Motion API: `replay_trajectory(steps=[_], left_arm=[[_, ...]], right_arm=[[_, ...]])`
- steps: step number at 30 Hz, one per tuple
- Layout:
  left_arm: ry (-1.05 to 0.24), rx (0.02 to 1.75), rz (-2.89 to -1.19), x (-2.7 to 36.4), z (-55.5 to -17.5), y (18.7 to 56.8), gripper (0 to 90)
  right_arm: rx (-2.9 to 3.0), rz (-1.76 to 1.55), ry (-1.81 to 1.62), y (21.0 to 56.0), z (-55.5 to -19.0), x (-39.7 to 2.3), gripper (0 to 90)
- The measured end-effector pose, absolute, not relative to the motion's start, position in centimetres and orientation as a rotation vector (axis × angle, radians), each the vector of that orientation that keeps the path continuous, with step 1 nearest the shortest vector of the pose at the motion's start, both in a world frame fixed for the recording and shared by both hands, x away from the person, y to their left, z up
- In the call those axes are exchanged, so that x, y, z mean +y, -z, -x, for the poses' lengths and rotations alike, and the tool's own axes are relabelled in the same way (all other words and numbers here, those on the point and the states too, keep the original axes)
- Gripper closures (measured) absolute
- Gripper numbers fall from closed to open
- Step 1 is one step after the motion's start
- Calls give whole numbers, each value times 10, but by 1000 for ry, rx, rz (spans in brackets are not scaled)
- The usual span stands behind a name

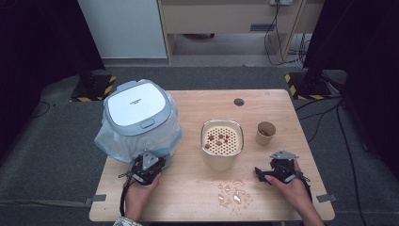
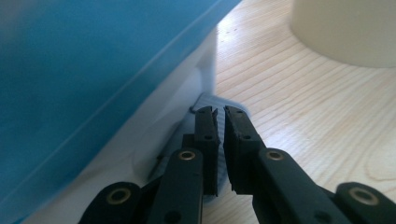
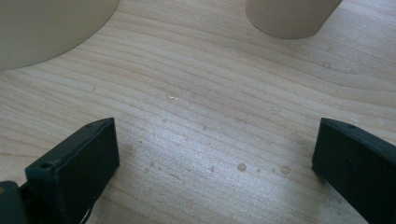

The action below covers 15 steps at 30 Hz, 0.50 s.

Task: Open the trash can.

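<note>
Grey and thin, a pedal [image 2: 212, 100] sticks out from the foot of the white bin body at the middle of the left gripper view, lying flat on the wood. The left gripper [image 2: 219, 111] has its two black jaws drawn nearly together, a narrow slit between the tips. Those tips sit right over the near part of the pedal — whether the pads [image 2: 205, 123] pinch it or merely rest on it cannot be told.

Above the pedal, the blue liner bag [image 2: 79, 79] fills the upper left of that view, hanging over the bin's white side.

In the high view the waste bin [image 1: 138, 109] stands at the left of the wooden table [image 1: 277, 106], its pale lid down, the bag bunched around it. The left gripper [image 1: 157, 162] lies low at the bin's lower right edge, held in the person's left hand [image 1: 141, 186].

Right of centre stands a cream container [image 1: 222, 143] with a perforated insert carrying a few reddish bits, and just right of it a small paper cup [image 1: 265, 133]. Water drops [image 1: 234, 193] are scattered in the lower middle of the tabletop.

The right gripper [image 3: 215, 154] rests at lower right of the high view — its jaws stand wide apart over bare, wet wood.
</note>
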<state>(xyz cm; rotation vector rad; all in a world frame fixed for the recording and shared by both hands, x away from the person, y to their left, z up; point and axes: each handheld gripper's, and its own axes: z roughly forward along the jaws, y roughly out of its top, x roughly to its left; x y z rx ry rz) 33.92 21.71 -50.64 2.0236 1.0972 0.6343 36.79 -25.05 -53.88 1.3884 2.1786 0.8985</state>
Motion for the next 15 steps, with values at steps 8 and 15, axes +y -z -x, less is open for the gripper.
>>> replay_trajectory(steps=[8, 15], left_arm=[[-638, 1100, -2035, 216, -339, 509, 838], [-673, 1101, -2054, 213, -339, 511, 852]], right_arm=[[2176, -1392, -900, 539, -367, -250, 10], [2175, -1393, -901, 539, -367, -250, 10]])
